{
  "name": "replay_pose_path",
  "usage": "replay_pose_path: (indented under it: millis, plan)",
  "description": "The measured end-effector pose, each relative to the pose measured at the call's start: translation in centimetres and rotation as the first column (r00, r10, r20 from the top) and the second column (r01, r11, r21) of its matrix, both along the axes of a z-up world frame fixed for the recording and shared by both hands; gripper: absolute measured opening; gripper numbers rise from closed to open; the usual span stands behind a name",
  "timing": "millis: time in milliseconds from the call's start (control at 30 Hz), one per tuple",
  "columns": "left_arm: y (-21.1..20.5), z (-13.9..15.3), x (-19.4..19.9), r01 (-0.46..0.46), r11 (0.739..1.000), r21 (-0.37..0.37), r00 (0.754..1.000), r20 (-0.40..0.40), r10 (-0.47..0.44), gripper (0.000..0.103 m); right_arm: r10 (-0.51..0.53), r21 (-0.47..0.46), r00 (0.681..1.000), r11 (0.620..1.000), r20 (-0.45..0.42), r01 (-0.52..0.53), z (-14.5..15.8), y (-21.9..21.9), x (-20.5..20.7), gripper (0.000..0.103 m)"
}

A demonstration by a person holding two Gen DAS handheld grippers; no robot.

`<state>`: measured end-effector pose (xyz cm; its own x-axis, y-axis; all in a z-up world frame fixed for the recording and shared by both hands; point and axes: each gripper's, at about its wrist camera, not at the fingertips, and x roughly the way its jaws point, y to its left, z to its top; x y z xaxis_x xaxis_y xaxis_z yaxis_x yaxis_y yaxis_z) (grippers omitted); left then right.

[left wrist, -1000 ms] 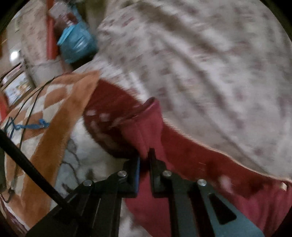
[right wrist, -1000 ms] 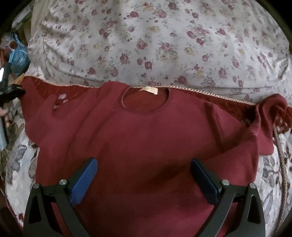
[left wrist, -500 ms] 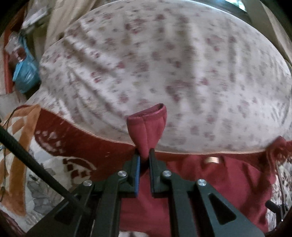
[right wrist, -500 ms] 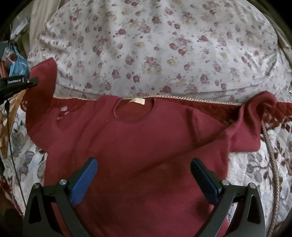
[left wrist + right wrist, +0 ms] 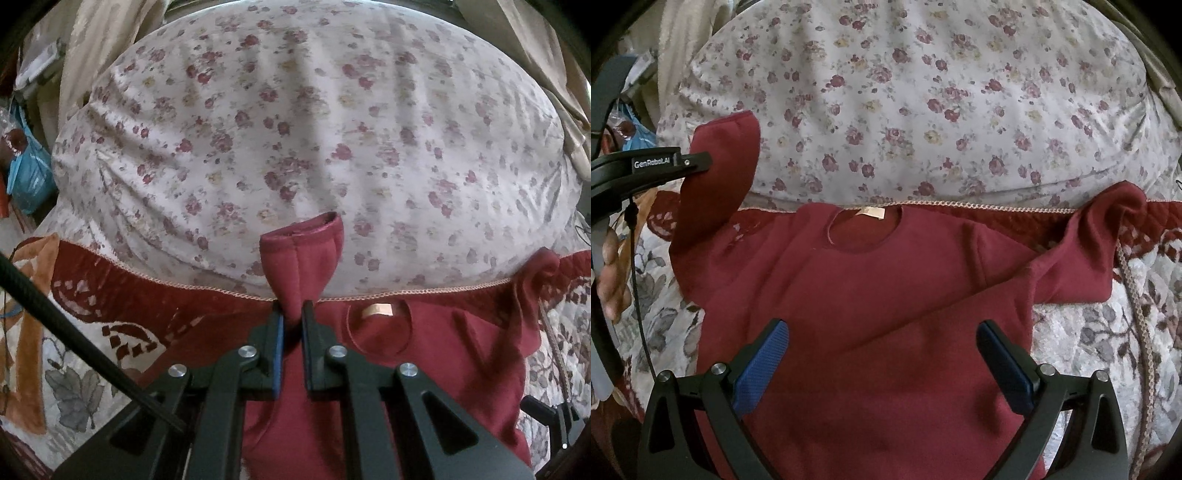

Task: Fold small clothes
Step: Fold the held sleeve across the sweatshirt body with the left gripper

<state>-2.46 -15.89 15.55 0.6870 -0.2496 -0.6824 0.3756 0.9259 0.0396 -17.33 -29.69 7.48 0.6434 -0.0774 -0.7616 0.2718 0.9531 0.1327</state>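
- While pinching the cuff of the near sleeve (image 5: 301, 258), left gripper (image 5: 291, 325) clamped tight on dark red cloth, cuff standing up above the fingertips.
- Seen from the right wrist too: left gripper (image 5: 698, 162) reaching in from the left edge, sleeve (image 5: 718, 177) lifted off the bed and hanging down toward the shoulder.
- Spread flat on the quilt (image 5: 1108, 332), maroon sweater (image 5: 886, 314), front side up, neckline toward the pillow.
- Round neck opening with a pale label (image 5: 872, 212) just inside the collar; same label (image 5: 376, 309) showing in the left wrist view, right of the fingertips.
- Hovering over the lower body of the sweater, right gripper (image 5: 882, 354), jaws spread wide, blue pads (image 5: 762, 363) on either side with only fabric below, nothing held.
- Other sleeve (image 5: 1100, 243) off to the right, bunched and folded back on itself, its end lying on the dark red border of the quilt.
- Behind the collar, big floral pillow (image 5: 923, 110), white with red roses, its lower edge meeting the braided trim (image 5: 979, 205) of the quilt.
- Far left, blue bag (image 5: 29, 177) beside the bed, and an orange-and-white cloth (image 5: 33, 332) near the edge.
- Black cable (image 5: 74, 332) crossing the lower left of the left wrist view.
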Motion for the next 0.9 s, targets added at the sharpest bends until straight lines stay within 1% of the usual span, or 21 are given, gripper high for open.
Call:
replay_pose_path:
  millis: [500, 567, 633, 700, 767, 833, 900]
  plan:
    - [-1.7, 0.2, -1.1, 0.029, 0.999, 0.013, 1.000, -0.007, -0.029, 0.008, 0.008, 0.012, 1.000, 1.000, 0.007, -0.008, 0.6, -0.3, -0.5, 0.103]
    - [-2.1, 0.2, -1.5, 0.039, 0.999, 0.009, 0.999, -0.012, -0.039, 0.008, 0.020, 0.005, 1.000, 1.000, 0.010, -0.020, 1.2, -0.5, -0.9, 0.103]
    - [-3.0, 0.2, -2.0, 0.056, 0.998, -0.002, 0.998, -0.019, -0.056, 0.008, 0.029, -0.025, 0.999, 0.999, 0.022, -0.028, 2.4, -1.4, -1.6, 0.103]
    - [-4.4, -0.1, -2.7, 0.087, 0.996, -0.024, 0.996, -0.033, -0.088, 0.008, -0.011, -0.059, 0.999, 0.998, 0.043, 0.014, 3.6, -3.1, -2.6, 0.103]
    - [-6.7, -0.9, -3.7, 0.129, 0.990, -0.047, 0.989, -0.061, -0.132, 0.008, -0.089, -0.063, 0.994, 0.994, 0.056, 0.092, 4.5, -5.6, -3.5, 0.103]
    - [-9.4, -2.4, -4.8, 0.176, 0.982, -0.065, 0.978, -0.099, -0.182, 0.008, -0.162, -0.012, 0.984, 0.987, 0.072, 0.163, 4.9, -8.3, -4.6, 0.103]
    - [-11.9, -4.2, -5.9, 0.212, 0.975, -0.071, 0.966, -0.137, -0.220, 0.008, -0.213, 0.040, 0.974, 0.977, 0.078, 0.210, 4.8, -10.1, -5.6, 0.103]
